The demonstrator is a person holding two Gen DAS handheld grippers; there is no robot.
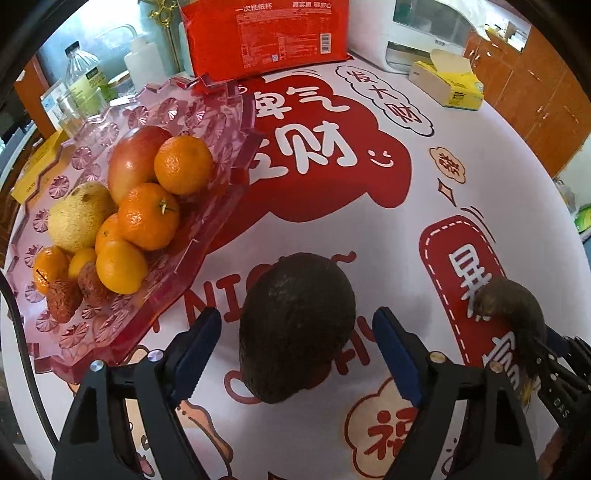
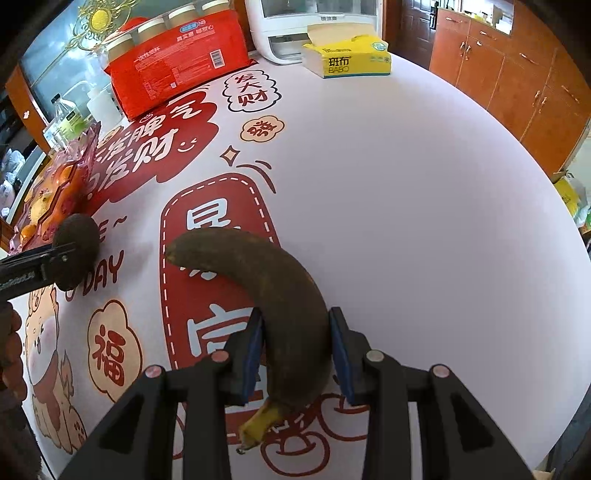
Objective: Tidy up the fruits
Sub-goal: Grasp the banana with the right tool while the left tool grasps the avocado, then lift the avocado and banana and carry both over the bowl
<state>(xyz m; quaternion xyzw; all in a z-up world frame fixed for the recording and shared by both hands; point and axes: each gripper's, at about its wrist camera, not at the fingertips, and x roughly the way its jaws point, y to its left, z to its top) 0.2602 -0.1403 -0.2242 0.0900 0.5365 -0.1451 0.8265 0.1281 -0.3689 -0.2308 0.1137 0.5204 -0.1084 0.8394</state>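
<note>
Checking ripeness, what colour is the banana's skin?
Dark brown banana, yellow only at the stem; right wrist view.

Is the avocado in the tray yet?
Not yet. The avocado lies on the tablecloth between the open left gripper fingers, beside the pink tray.

Lighting and picture quality, both of my wrist views: bright, even daylight, sharp at centre.

The white printed tablecloth [image 2: 406,221] reads evenly lit and slightly washed out on the right. Shadows are soft: a faint grey one lies under the avocado [image 1: 297,328] and another under the banana [image 2: 273,302]; both dark fruits show little surface detail. The pink fruit tray [image 1: 221,122] catches small glints on its cut facets, and the red packet [image 1: 266,33] shows mild sheen. Fisheye bending is strong; the table edge curves and the cabinets [image 2: 517,74] lean. Black vignette fills the corners. My gripper fingers [image 1: 192,354] look sharp; far objects soften slightly.
</note>
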